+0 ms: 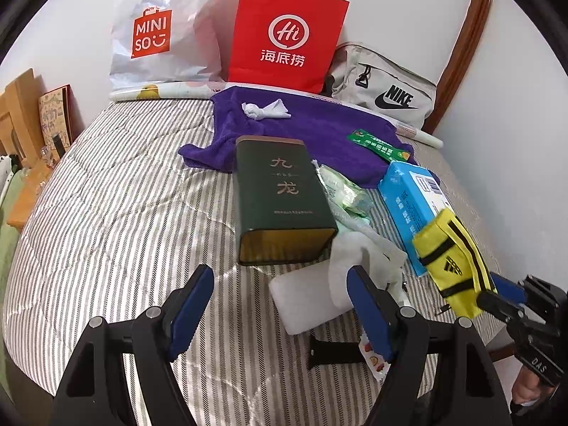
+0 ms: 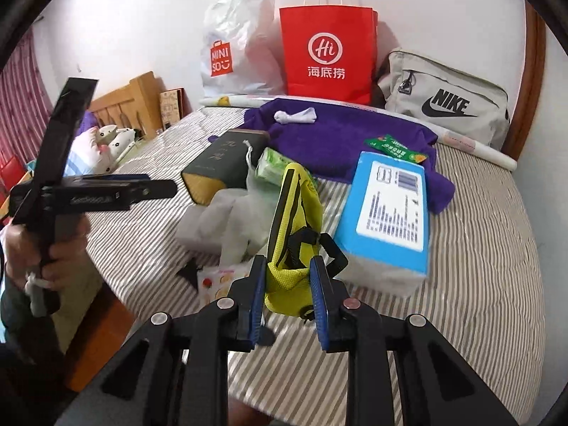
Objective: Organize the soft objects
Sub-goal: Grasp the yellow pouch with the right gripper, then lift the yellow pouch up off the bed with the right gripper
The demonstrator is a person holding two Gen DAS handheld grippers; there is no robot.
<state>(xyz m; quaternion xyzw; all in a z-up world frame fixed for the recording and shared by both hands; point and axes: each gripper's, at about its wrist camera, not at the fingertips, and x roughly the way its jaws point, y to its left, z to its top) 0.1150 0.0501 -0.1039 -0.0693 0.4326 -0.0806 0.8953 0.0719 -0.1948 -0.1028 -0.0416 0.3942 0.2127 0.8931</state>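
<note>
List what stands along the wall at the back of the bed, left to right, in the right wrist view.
White Miniso bag → red Haidilao paper bag → beige Nike bag.

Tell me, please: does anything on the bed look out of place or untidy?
Yes. The purple towel lies crumpled, with a white sock and a green packet on it. The green tin lies on its side among soft things. The right gripper holds the yellow pouch raised.
</note>
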